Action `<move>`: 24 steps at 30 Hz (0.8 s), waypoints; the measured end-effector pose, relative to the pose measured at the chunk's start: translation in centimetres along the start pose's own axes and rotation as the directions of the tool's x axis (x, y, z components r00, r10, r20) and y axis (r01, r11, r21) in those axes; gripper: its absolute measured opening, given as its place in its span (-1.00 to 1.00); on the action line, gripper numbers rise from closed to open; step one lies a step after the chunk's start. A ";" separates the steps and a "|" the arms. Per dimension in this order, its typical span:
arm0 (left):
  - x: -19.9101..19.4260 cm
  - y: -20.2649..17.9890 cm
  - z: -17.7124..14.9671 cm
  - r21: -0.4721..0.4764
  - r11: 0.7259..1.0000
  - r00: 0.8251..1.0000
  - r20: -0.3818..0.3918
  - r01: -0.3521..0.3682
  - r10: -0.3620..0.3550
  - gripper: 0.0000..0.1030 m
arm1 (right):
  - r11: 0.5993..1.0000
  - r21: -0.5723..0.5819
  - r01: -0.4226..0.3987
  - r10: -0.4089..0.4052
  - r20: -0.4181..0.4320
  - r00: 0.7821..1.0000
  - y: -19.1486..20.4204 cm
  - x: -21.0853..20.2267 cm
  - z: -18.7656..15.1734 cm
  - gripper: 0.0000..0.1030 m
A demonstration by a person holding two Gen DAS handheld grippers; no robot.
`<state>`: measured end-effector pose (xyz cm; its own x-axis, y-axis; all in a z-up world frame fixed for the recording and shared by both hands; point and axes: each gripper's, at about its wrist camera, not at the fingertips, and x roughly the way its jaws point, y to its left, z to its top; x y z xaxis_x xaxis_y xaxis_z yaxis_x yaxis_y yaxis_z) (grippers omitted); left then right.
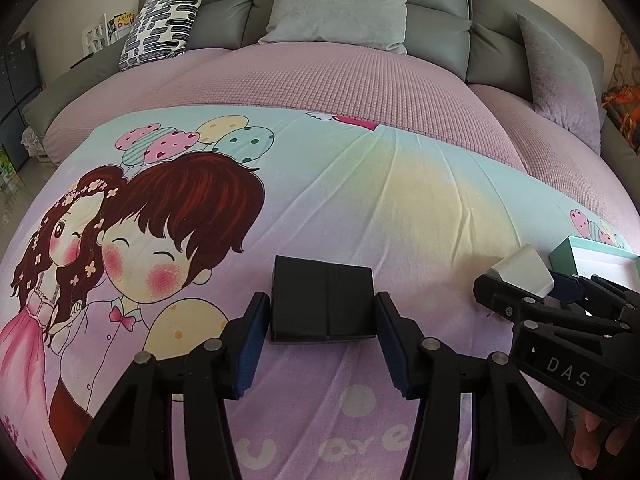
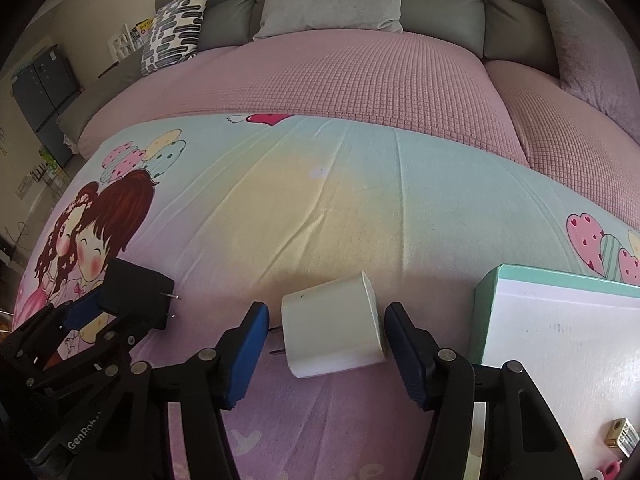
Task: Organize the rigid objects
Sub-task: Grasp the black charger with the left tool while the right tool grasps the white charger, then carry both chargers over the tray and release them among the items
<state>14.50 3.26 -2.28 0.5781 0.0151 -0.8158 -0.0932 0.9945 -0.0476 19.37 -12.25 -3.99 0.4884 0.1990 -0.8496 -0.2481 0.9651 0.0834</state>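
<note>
A black plug adapter (image 1: 322, 300) lies on the cartoon-print blanket (image 1: 360, 200) between the fingers of my left gripper (image 1: 320, 310). The jaws stand open on both sides of it, with small gaps. It also shows in the right wrist view (image 2: 136, 292), prongs pointing right. A white charger block (image 2: 332, 326) lies between the fingers of my right gripper (image 2: 326, 320), also open, its prongs pointing left. In the left wrist view the white charger (image 1: 522, 272) and right gripper (image 1: 520, 292) are at the right.
A mint-edged white box (image 2: 560, 340) sits on the blanket just right of the right gripper, with small items (image 2: 622, 438) in it. A pink waffle cover (image 2: 360, 80), grey sofa back and cushions (image 1: 340, 4) lie beyond.
</note>
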 end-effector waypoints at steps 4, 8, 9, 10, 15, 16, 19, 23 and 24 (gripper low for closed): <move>0.3 0.2 0.1 -0.016 1.000 1.000 0.005 0.008 -0.008 0.10 | 0.999 -0.043 0.033 -0.033 0.004 0.999 0.7 0.4 -0.2 0.23; 0.4 0.5 0.2 -0.041 0.999 1.000 0.012 0.023 -0.022 0.10 | 0.996 -0.062 0.058 -0.057 0.015 0.998 1.2 0.4 -0.4 0.23; 0.4 0.5 0.2 -0.042 0.999 1.000 0.013 0.023 -0.022 0.10 | 0.996 -0.061 0.059 -0.058 0.017 0.998 1.2 0.4 -0.5 0.22; 0.4 0.5 0.2 -0.043 0.999 1.000 0.014 0.024 -0.024 0.09 | 0.996 -0.060 0.062 -0.061 0.021 0.998 1.2 0.3 -0.6 0.19; 0.1 1.0 0.3 -0.073 0.997 0.999 0.023 0.039 -0.037 0.08 | 0.999 -0.004 0.035 -0.035 0.037 0.999 0.5 -0.3 -1.1 0.18; 0.1 1.0 0.3 -0.075 0.996 0.999 0.023 0.040 -0.038 0.08 | 1.000 0.005 0.029 -0.029 0.041 0.999 0.4 -0.6 -1.2 0.17; -0.2 1.0 0.4 -0.075 0.996 0.999 0.025 0.043 -0.042 0.08 | 0.999 0.043 0.000 -0.003 0.054 0.999 0.1 -1.5 -1.8 0.17; -1.5 0.7 0.5 -0.071 0.995 0.996 0.051 0.070 -0.066 0.08 | 0.994 0.099 -0.043 0.034 0.090 0.995 -0.3 -3.5 -2.9 0.17; -1.9 0.4 0.6 -0.069 0.995 0.996 0.059 0.077 -0.073 0.08 | 0.993 0.111 -0.050 0.039 0.096 0.995 -0.3 -4.0 -3.1 0.17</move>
<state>13.83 3.72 -0.44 0.6304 -0.0513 -0.7746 -0.1039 0.9833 -0.1496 14.87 -13.90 -2.27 0.5563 0.2519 -0.7919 -0.1775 0.9670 0.1829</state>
